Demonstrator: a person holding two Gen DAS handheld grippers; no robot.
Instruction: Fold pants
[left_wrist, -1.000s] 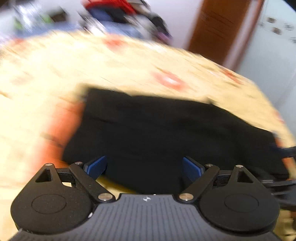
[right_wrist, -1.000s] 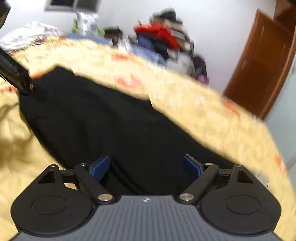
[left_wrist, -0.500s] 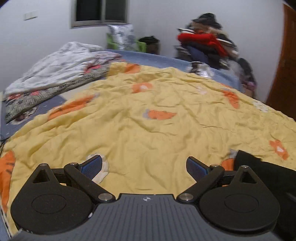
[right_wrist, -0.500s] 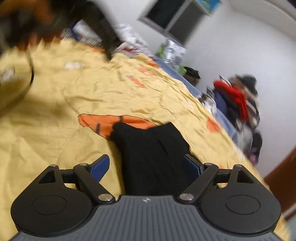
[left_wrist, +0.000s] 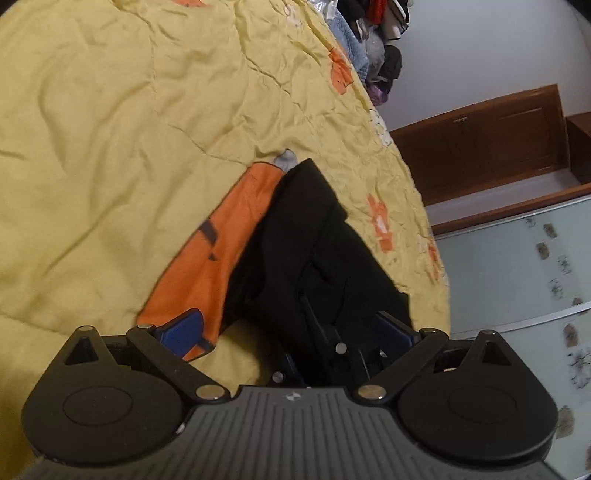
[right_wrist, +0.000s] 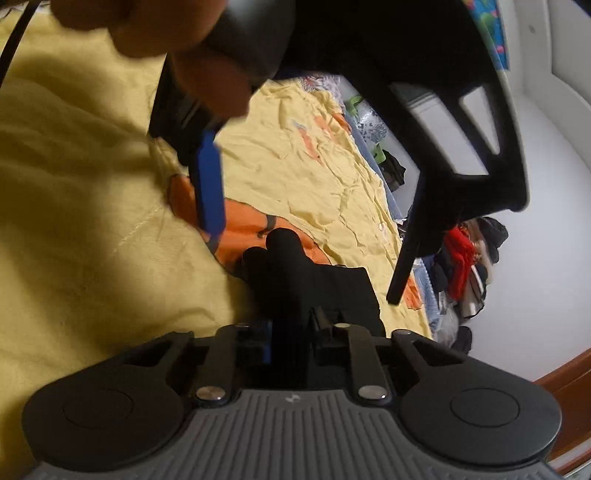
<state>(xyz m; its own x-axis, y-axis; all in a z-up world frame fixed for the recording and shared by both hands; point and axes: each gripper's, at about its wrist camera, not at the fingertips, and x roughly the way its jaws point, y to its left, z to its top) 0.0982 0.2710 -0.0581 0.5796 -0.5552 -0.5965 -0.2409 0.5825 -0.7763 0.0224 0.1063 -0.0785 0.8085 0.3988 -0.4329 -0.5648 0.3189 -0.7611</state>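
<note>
Yellow bedding covers most of both views: one rumpled quilt (left_wrist: 122, 122) printed with orange patches, the largest of them an orange panel (left_wrist: 218, 258) lying just left of the garment in the left wrist view. One pair of black pants (left_wrist: 314, 251), bunched into a narrow folded bundle, lies on the quilt and partly over that panel, running from the middle of the view back to the near edge.

Two grippers are in play. The left gripper (left_wrist: 291, 330) is spread wide, its two blue pads set well apart, the left pad (left_wrist: 183, 332) over the orange panel, the right pad at the pants' right edge. The right gripper (right_wrist: 290, 332) is drawn narrow, pinching the near end of the pants (right_wrist: 314, 284) between its pads.

At far right, one heap of clothes (right_wrist: 465, 258) sits against the white wall, one wooden door (left_wrist: 491, 140) stands beyond the bed, and a pale cabinet front (left_wrist: 517, 273) carries small dark motifs. No readable writing or brand shows anywhere.
</note>
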